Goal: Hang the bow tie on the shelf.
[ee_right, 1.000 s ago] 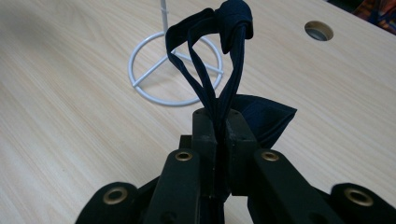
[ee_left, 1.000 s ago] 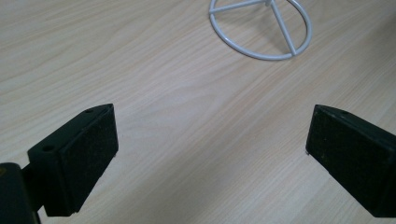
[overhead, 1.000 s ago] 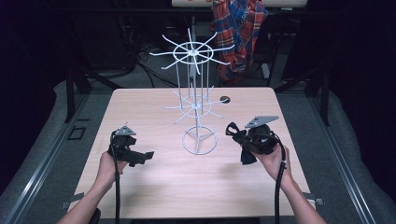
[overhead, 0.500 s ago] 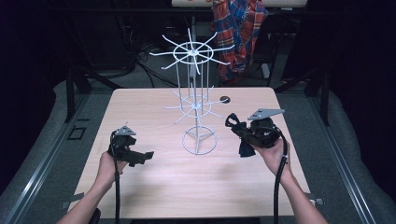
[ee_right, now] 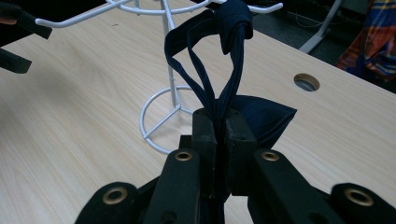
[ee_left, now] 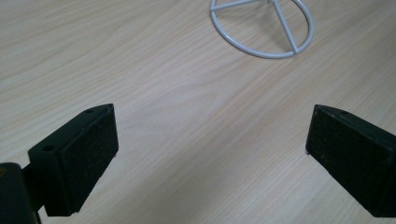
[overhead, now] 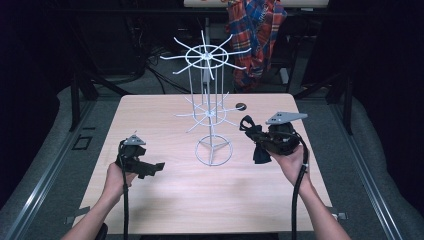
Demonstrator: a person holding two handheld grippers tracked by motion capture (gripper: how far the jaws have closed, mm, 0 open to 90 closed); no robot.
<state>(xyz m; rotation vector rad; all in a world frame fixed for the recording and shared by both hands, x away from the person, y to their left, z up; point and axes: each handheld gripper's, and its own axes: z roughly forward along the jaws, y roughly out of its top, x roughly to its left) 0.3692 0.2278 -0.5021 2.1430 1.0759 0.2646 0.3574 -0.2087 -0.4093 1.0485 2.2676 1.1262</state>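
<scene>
Item 1 — dark navy fabric strap, looped and knotted at the top, w/ a wider flap of the same cloth hanging below. Location: pinched in the right gripper, held in the air above the desk, just right of the white wire rack. In the right gripper view the loop stands up from the jaws, its knot near one of the rack's lower hook arms; whether it touches the arm can't be told.

Change vs. a sec ago: right gripper has come up and in a little toward the rack, cloth w/ it. Jaws unchanged, clamped tight on the strap. Reading: the carry is under way; the loop is prob. being lined up for a hook arm, not yet hung.

Item 2 — left gripper. Low over the desk, front left of the rack base. Hasn't moved. Jaws wide apart, nothing between them; bare wood under them in the left gripper view, w/ the rack's ring base ahead.

Item 3 — wire rack. Two tiers of radial hook arms on a centre post, ring base w/ three spokes. All visible arms bare.

Item 4 — desk. Light wood-grain top, round cable hole near the far edge.

Item 5 — plaid cloth, red/blue, hanging behind the desk.

Markings: no brand, label or readable writing on any item.
</scene>
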